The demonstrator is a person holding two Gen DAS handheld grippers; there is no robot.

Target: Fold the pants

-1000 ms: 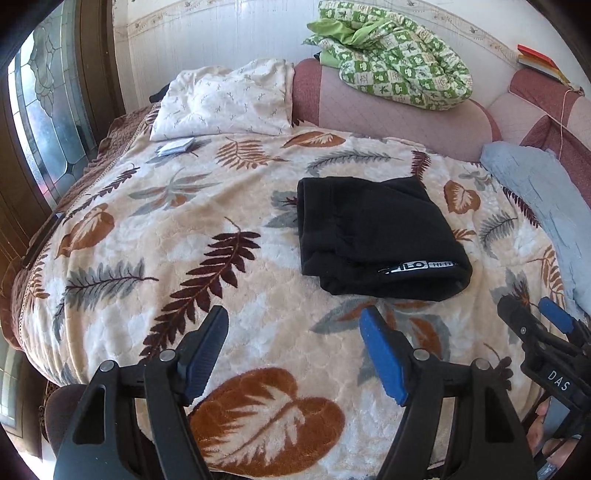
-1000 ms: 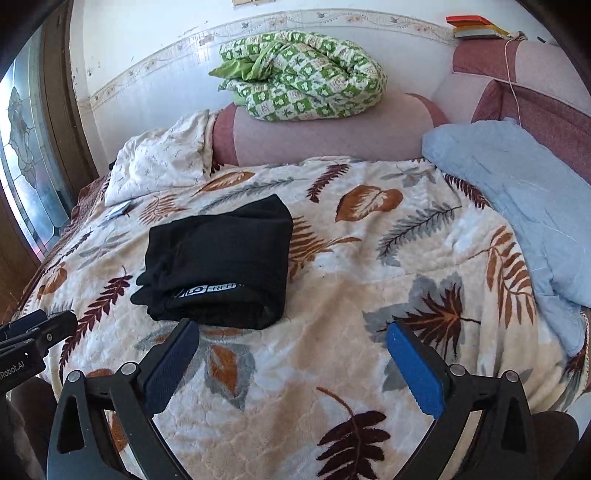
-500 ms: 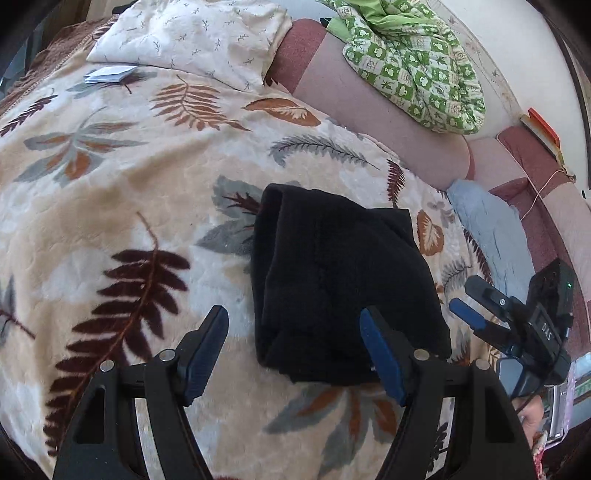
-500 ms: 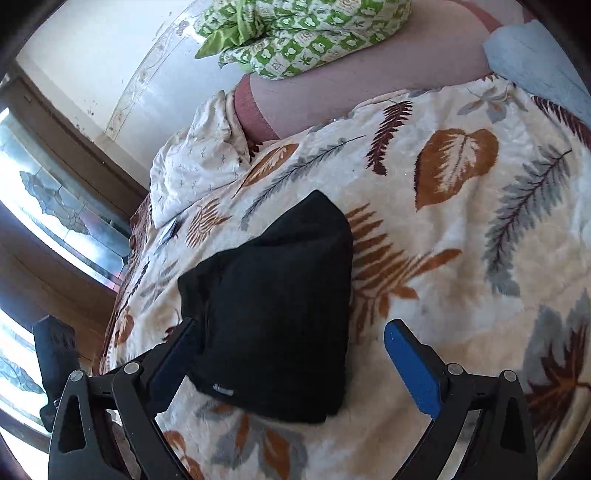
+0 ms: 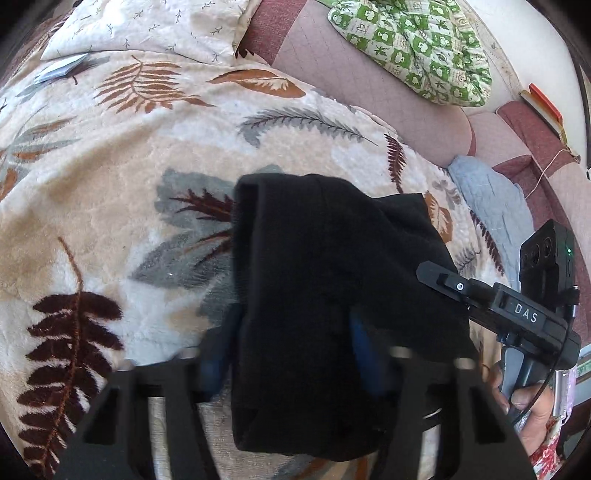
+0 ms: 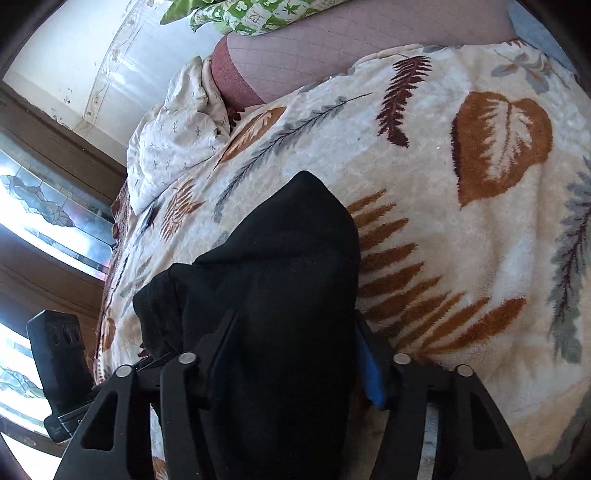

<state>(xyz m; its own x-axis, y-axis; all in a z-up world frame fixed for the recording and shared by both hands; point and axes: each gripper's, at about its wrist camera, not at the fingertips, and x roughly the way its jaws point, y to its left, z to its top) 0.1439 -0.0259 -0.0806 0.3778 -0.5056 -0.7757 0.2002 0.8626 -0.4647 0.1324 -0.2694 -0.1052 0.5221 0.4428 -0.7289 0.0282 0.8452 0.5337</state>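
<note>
The folded black pants (image 5: 332, 266) lie as a thick bundle on the leaf-patterned blanket (image 5: 110, 192). My left gripper (image 5: 291, 350) straddles the bundle's near left end, its blue pads pressed against both sides of the cloth. My right gripper (image 6: 291, 354) straddles the near right end of the pants (image 6: 280, 266) the same way. The right gripper's body also shows in the left wrist view (image 5: 517, 314), beside the bundle. Both grippers' fingertips are partly buried in the black fabric.
A cream pillow (image 5: 155, 26) and a green checked quilt (image 5: 413, 48) lie on the pink headboard cushion at the far side. A light blue cloth (image 5: 491, 206) lies to the right. A stained-glass window (image 6: 44, 206) is at the left.
Both grippers came down from above the bed's near edge onto the pants bundle and narrowed their jaws around its two near ends. The bundle looks slightly bunched up.
</note>
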